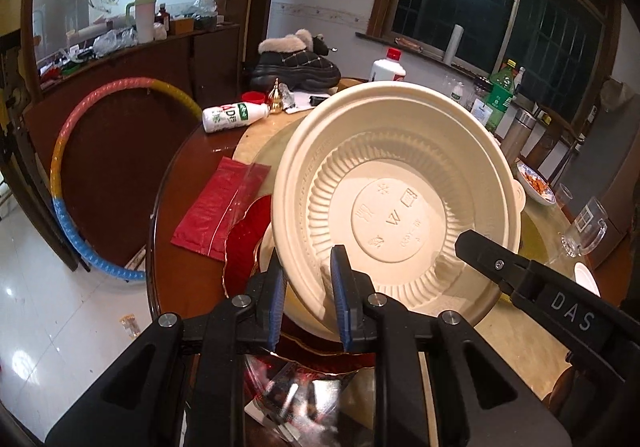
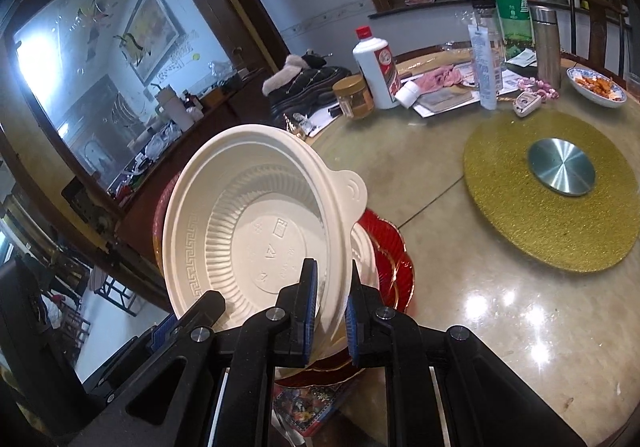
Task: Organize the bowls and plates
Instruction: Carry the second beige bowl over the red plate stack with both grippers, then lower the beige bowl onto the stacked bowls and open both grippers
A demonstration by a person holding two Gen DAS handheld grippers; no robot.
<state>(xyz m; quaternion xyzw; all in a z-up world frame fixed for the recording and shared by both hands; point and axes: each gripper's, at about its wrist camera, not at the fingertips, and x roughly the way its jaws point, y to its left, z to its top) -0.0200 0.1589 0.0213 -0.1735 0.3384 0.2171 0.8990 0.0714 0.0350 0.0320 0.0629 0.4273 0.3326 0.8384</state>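
A cream plastic bowl (image 1: pixel 400 187) (image 2: pixel 256 215) with a ribbed inside and a small tab handle is tilted up, its opening facing both cameras. My left gripper (image 1: pixel 308 283) is shut on its near rim, one blue pad on each side of the wall. My right gripper (image 2: pixel 332 291) is shut on the rim at another spot, and one of its black fingers (image 1: pixel 492 259) shows at the right of the left wrist view. Under the bowl lie red gold-edged plates (image 1: pixel 244 247) (image 2: pixel 396 263) with a white dish (image 2: pixel 366 259) on them.
The round table (image 2: pixel 500 307) carries a gold mat with a metal disc (image 2: pixel 560 167), a white bottle (image 2: pixel 376 63), a jar (image 2: pixel 354 97), a dish of food (image 2: pixel 596 85), a glass mug (image 1: pixel 584 227) and a red packet (image 1: pixel 216 207). A hoop (image 1: pixel 64 151) leans at the left.
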